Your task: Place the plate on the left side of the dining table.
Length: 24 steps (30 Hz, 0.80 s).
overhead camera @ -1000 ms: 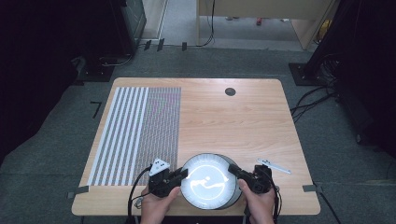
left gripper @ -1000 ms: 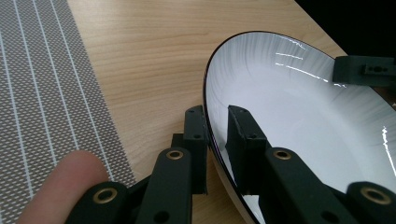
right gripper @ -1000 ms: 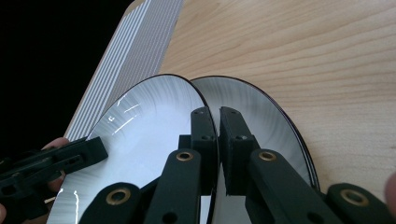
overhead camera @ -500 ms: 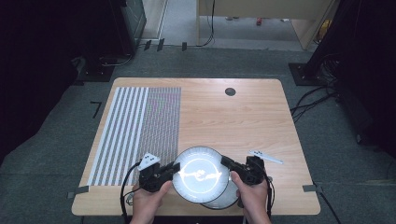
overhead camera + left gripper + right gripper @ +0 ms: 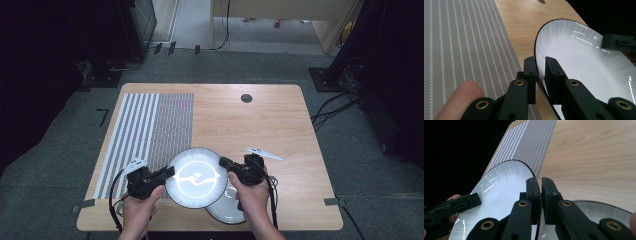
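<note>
I had the left gripper (image 5: 167, 172) pinching the round white black-rimmed plate (image 5: 196, 177) at one edge; the right gripper (image 5: 224, 162) clamped the opposite edge; it hung above another white plate (image 5: 231, 207) on the wooden table (image 5: 260, 125).

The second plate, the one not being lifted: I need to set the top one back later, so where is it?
In the high view it lies on the table's near edge, right of centre, partly under the raised plate.

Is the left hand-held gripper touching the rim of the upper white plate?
Touching. In the left gripper view, the left hand-held gripper has its two black jaws closed on the rim of the upper white plate, one jaw on each side.
</note>
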{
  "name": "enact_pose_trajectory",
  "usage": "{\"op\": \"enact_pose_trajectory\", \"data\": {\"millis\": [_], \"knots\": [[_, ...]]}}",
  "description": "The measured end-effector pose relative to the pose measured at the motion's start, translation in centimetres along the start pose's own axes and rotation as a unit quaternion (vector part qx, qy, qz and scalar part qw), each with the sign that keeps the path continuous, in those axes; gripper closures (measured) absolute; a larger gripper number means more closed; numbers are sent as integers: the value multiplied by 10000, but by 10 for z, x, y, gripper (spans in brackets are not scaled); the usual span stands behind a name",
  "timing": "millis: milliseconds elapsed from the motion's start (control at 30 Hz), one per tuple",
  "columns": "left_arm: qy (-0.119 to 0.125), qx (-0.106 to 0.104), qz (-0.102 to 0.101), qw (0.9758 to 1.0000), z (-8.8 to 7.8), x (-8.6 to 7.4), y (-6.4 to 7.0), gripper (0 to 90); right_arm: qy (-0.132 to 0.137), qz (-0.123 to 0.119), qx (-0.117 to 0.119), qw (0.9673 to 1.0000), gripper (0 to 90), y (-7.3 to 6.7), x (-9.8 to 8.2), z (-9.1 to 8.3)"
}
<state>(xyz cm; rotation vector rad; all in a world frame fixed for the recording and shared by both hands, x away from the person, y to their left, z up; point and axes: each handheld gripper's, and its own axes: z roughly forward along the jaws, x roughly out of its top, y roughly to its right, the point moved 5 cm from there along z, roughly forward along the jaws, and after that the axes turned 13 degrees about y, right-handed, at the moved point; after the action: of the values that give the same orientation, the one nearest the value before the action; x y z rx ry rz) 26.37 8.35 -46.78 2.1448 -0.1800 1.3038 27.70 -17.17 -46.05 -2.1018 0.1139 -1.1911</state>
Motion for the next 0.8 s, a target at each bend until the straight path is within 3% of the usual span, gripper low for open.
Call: {"op": "enact_pose_trajectory", "data": {"millis": [267,800], "knots": [[128,117,-143,9997,-13,22,-23,809,-56,-110,102,9999,860,-28,7,26],[356,420,-221,9982,-35,60,-69,818,-121,-258,292,9992,862,-76,15,77]]}}
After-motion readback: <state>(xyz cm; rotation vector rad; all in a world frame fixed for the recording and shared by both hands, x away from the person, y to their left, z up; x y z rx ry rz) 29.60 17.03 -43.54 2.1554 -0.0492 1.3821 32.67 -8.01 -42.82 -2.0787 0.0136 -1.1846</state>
